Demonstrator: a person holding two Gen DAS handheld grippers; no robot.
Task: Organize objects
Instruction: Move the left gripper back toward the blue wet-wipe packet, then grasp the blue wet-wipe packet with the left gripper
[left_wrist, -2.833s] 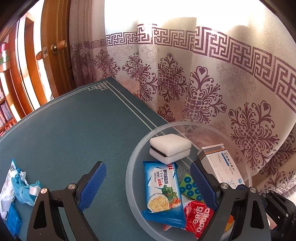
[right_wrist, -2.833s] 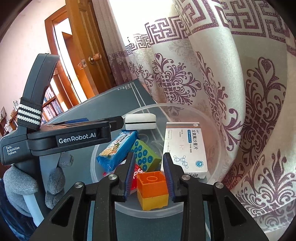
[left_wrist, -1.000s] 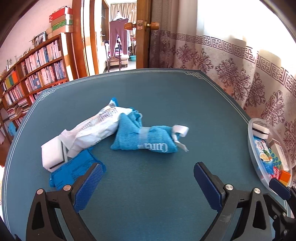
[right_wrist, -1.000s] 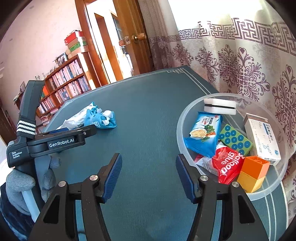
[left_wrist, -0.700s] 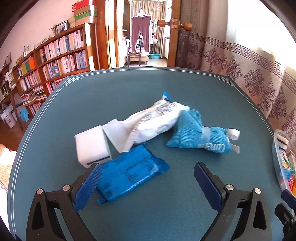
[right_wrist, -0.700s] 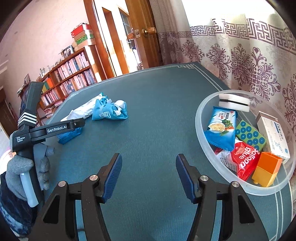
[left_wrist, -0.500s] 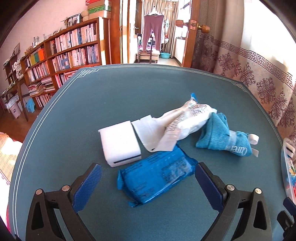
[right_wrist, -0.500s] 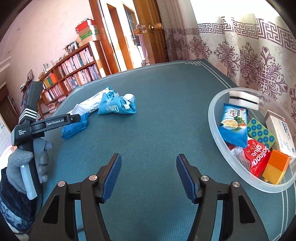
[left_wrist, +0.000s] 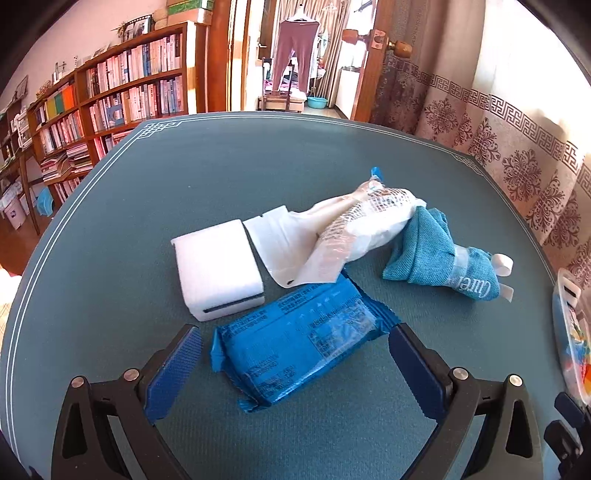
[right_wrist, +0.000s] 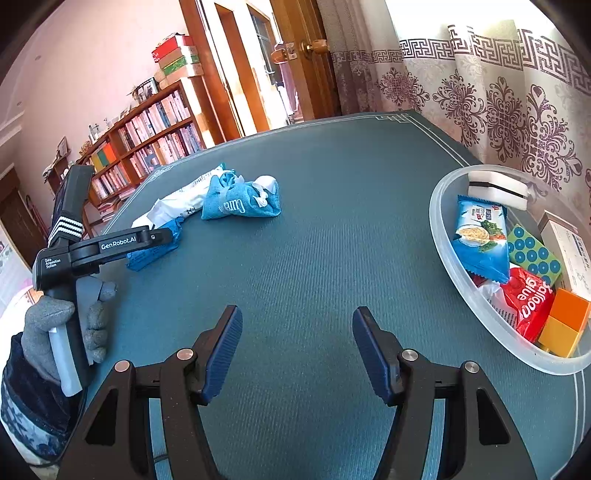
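My left gripper (left_wrist: 295, 360) is open, its jaws standing either side of a blue foil packet (left_wrist: 295, 349) on the green table. Behind the packet lie a white sponge (left_wrist: 218, 264), a white plastic-wrapped pack (left_wrist: 354, 229) and a rolled blue cloth (left_wrist: 439, 258). In the right wrist view the left gripper (right_wrist: 166, 234) sits over the blue packet (right_wrist: 151, 254), with the blue cloth (right_wrist: 240, 205) beyond. My right gripper (right_wrist: 297, 347) is open and empty above bare table. A clear plastic bowl (right_wrist: 443, 229) at the right holds a cracker packet (right_wrist: 478, 240), a red packet (right_wrist: 528, 301), an orange block (right_wrist: 565, 325) and several other items.
The bowl's rim (left_wrist: 561, 332) shows at the right edge of the left wrist view. A patterned curtain (right_wrist: 498, 92) hangs behind the table's right side. Bookshelves (left_wrist: 110, 99) and a wooden door (right_wrist: 295, 66) stand beyond the far edge.
My left gripper has swung left from the bowl to the pile and closed in on the blue packet. My right gripper let go of the orange block in the bowl, opened and drew back.
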